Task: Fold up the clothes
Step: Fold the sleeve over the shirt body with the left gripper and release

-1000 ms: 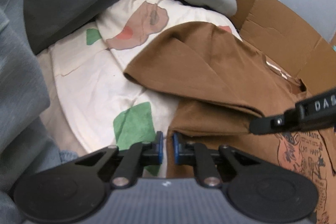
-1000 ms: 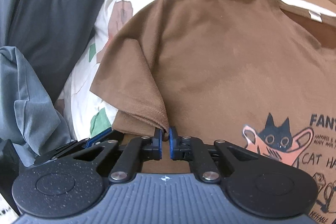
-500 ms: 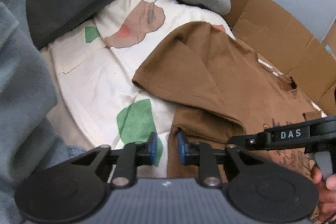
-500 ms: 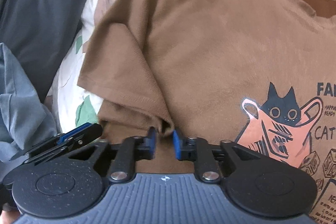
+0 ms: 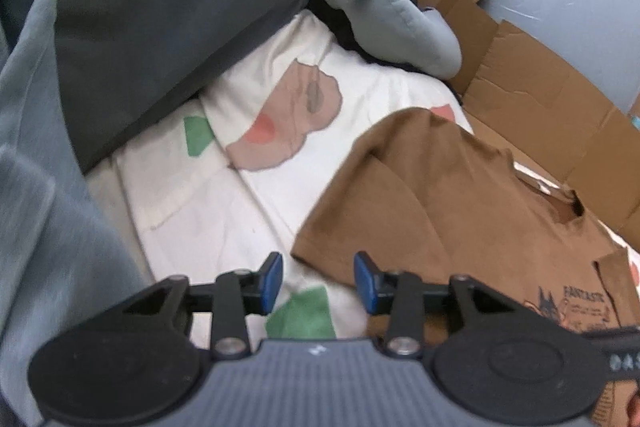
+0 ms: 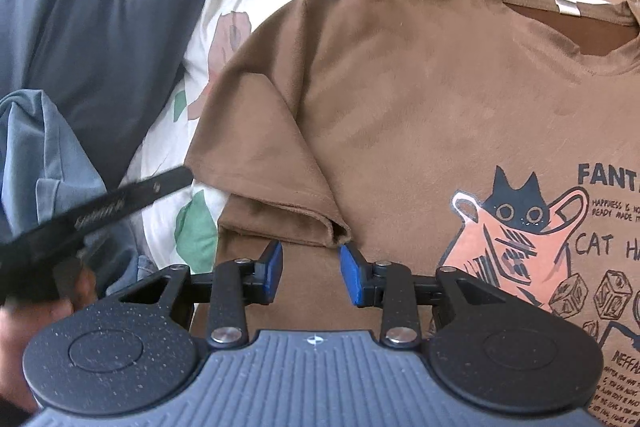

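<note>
A brown T-shirt [image 6: 420,99] with a cat print [image 6: 516,223] lies flat on a white patterned bedsheet [image 5: 248,195], its left sleeve [image 6: 260,163] folded in over the body. My right gripper [image 6: 310,273] hovers just below the sleeve's hem; its jaws are opening and nothing is between them. In the left wrist view the brown T-shirt [image 5: 432,195] sits to the right. My left gripper [image 5: 318,281] is over the sheet beside the shirt's edge, its jaws opening with nothing between them. The left gripper's finger [image 6: 120,203] also crosses the right wrist view.
A dark grey blanket [image 5: 160,11] and a grey-blue garment [image 5: 36,187] lie to the left. A grey plush cushion [image 5: 384,11] rests at the back. Flattened cardboard [image 5: 540,99] lines the right side behind the shirt. A hand [image 6: 36,311] holds the left gripper.
Both grippers let go of the brown shirt's edge, opened and drew back. The folded sleeve stays lying on the shirt.
</note>
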{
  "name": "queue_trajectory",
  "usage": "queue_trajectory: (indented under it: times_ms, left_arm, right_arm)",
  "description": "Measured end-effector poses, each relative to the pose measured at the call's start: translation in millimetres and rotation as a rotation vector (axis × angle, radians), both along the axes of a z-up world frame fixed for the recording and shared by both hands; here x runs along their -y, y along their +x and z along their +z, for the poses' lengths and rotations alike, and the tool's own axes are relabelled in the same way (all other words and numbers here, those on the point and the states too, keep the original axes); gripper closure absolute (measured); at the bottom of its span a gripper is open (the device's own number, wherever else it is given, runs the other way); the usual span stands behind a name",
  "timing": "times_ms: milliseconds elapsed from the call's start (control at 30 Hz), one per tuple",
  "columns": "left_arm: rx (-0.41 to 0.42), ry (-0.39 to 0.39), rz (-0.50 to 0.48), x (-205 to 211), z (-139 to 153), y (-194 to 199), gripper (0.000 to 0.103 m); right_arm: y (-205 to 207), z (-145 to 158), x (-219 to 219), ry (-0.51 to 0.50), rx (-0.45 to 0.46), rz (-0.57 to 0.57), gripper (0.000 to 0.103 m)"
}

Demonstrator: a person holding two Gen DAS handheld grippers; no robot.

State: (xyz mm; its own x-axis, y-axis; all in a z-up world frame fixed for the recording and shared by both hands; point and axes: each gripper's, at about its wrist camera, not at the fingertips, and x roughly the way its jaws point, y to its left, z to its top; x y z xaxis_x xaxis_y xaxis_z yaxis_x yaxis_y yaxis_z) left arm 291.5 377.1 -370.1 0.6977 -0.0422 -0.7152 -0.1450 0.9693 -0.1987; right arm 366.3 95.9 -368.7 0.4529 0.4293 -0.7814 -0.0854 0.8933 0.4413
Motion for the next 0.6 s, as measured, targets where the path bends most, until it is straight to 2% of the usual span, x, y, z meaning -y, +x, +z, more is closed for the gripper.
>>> queue_trajectory:
  times_ms: [100, 300, 433, 600]
  left_arm:
    - [0.020, -0.019, 0.008, -2, -4, 6, 0.062]
    - [-0.034, -0.054, 0.018, -8, -17, 23, 0.065]
    - [-0.064, -0.103, 0.001, -13, -17, 28, 0.091]
    - [-0.093, -0.114, -0.030, -13, -3, 33, 0.097]
  right_arm:
    - [-3, -1, 4, 0.001, 0.004, -0.006, 0.064]
    - [-6, -3, 14, 0.019, 0.014, -0.040, 0.064]
    - [-7, 3, 12, -0.002, 0.054, -0.009, 0.064]
    - [-4, 16, 15, -0.008, 0.103, 0.013, 0.064]
